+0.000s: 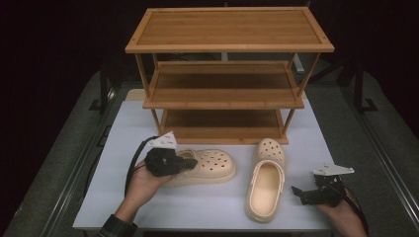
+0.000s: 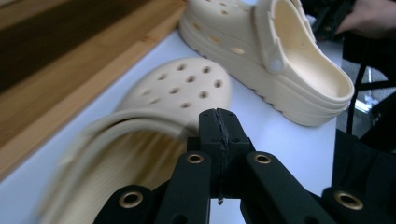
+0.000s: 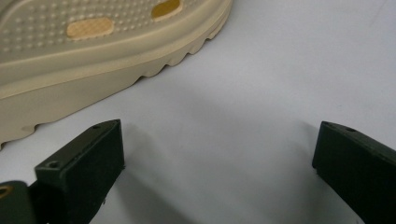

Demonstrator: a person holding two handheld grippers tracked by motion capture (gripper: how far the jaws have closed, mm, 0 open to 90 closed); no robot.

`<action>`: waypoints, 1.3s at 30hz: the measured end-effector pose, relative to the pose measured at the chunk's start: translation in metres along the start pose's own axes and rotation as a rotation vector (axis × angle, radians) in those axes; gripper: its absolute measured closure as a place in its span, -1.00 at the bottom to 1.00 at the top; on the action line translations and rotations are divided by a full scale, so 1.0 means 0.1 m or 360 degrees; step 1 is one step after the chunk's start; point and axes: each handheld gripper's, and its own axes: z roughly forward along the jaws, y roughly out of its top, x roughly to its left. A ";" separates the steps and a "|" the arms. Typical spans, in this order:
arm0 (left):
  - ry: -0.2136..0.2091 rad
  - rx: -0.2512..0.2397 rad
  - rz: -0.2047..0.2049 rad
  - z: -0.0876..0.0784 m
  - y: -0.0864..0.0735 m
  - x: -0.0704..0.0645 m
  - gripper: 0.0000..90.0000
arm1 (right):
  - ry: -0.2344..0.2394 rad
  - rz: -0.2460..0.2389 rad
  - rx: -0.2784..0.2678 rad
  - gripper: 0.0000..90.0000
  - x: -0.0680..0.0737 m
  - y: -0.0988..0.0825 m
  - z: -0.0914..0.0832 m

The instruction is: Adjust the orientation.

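Note:
Two cream clogs lie on the white table [image 1: 197, 202]. The left clog [image 1: 212, 165] lies with its toe to the right. My left gripper [image 1: 190, 162] hovers over its heel opening, jaws pressed together with nothing between them. In the left gripper view the shut jaws [image 2: 218, 126] sit above this clog [image 2: 182, 88], whose heel strap is blurred; the other clog [image 2: 280, 56] lies beyond. The right clog [image 1: 266, 180] points its toe toward the rack. My right gripper [image 1: 299, 193] rests just right of it, open. Its wide jaws [image 3: 217, 135] face the clog's sole edge [image 3: 93, 60].
A three-tier wooden shoe rack [image 1: 225, 101] stands at the back of the table, its bottom shelf [image 1: 222, 129] just behind the clogs. Its wooden edge [image 2: 70, 70] runs along the left of the left gripper view. Dark floor surrounds the table.

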 end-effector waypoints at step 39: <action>0.0262 0.0091 -0.0232 -0.29 -0.78 0.89 1.00 | 0.0002 0.0000 0.0000 -0.96 0.00 0.00 0.00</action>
